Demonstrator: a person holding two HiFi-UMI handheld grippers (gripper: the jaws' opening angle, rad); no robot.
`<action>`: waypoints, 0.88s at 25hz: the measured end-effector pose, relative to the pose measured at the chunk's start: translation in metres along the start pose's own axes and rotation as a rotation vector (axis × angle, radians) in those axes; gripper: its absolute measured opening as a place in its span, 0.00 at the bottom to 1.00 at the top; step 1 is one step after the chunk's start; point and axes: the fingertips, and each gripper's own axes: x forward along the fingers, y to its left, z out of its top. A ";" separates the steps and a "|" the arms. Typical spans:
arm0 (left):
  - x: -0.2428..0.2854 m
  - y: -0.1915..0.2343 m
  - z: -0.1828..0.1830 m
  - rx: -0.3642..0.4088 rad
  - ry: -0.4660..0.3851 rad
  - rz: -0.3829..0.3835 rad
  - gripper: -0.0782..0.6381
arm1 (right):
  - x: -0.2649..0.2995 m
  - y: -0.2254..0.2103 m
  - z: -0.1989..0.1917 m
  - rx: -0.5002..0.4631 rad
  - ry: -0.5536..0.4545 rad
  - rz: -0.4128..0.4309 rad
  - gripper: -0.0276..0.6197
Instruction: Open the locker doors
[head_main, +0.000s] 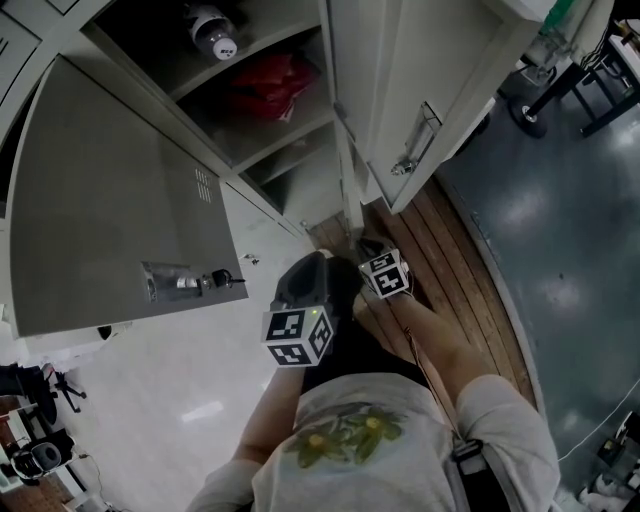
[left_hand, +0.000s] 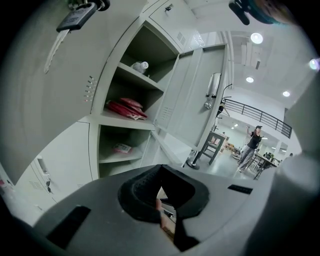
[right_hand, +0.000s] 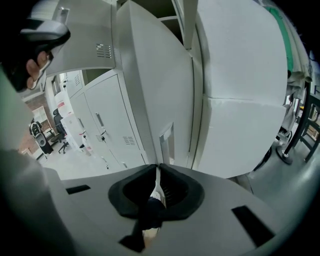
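Glossy pale floor (head_main: 170, 400) meets a wooden strip (head_main: 455, 250) beneath grey lockers. Their left door (head_main: 110, 200) and right door (head_main: 430, 70) stand swung wide. Just below, the left gripper (left_hand: 160, 169) and right gripper (right_hand: 158, 169) keep jaws pinched together, empty, the right facing a lower door (right_hand: 150, 115).

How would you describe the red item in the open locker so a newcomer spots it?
Find the open locker compartment beside the big swung-out door. On its middle shelf lies a red bundle. It is the only red thing there: the shelf above holds a small white object, the one below a small flat packet.
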 end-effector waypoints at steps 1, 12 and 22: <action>0.000 0.000 0.000 0.001 -0.001 0.000 0.15 | -0.001 -0.003 -0.001 0.005 -0.001 -0.008 0.12; 0.000 -0.003 -0.001 0.013 0.011 -0.002 0.15 | -0.014 -0.034 -0.009 0.032 -0.011 -0.084 0.11; 0.001 -0.005 -0.001 0.025 0.024 -0.013 0.15 | -0.026 -0.061 -0.014 0.087 -0.030 -0.144 0.11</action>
